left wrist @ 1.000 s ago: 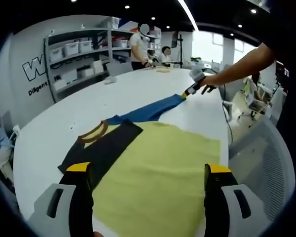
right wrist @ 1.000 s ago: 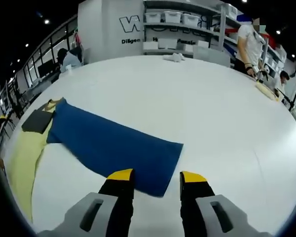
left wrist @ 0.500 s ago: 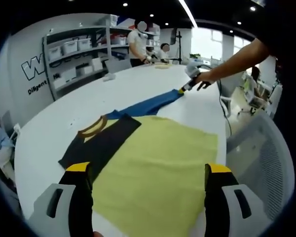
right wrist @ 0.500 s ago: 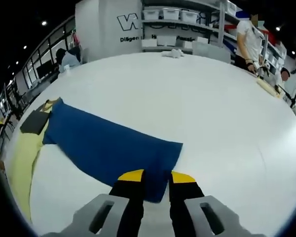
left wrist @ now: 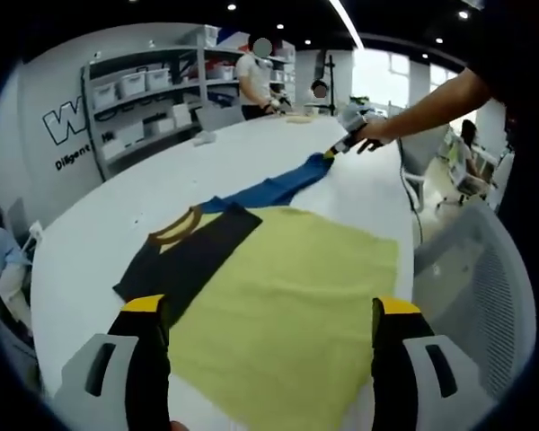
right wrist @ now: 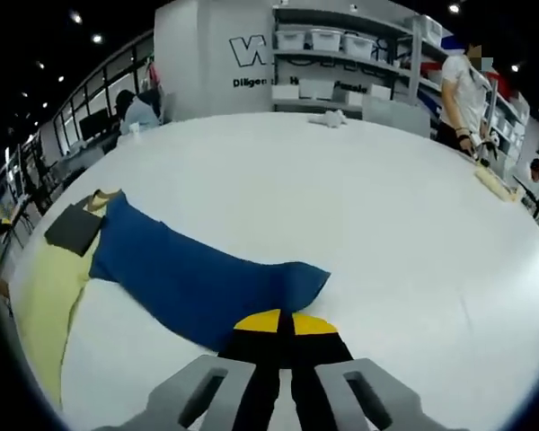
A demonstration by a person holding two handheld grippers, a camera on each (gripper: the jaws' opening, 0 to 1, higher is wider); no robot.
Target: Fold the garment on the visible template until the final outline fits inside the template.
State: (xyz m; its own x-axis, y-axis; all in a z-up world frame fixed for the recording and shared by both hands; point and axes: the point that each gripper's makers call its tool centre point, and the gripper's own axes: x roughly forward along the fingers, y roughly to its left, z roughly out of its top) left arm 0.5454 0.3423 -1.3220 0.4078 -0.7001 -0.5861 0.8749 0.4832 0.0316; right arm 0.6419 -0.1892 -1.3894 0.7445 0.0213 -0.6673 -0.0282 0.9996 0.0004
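Observation:
A garment lies flat on the white table point(left wrist: 99, 215): yellow body point(left wrist: 287, 296), black shoulder panel point(left wrist: 193, 256) with a tan collar point(left wrist: 173, 229), and a long blue sleeve point(left wrist: 269, 190) stretched away from it. My left gripper point(left wrist: 269, 310) hangs open over the near part of the yellow body, with nothing between its jaws. My right gripper point(right wrist: 278, 323) is shut on the cuff end of the blue sleeve point(right wrist: 189, 274), which is slightly raised and rumpled there. In the left gripper view the right gripper point(left wrist: 343, 145) shows at the sleeve's far tip, held by a person's hand.
Shelves with white bins point(left wrist: 144, 90) stand behind the table. People work at the far end of the table point(right wrist: 463, 90). A small white cloth point(right wrist: 328, 117) lies near the far edge. A grey mesh chair point(left wrist: 485, 296) stands at the table's right side.
My right gripper's jaws have come together on the blue sleeve's cuff, and the cloth there has lifted and wrinkled. My left gripper stays open above the yellow body.

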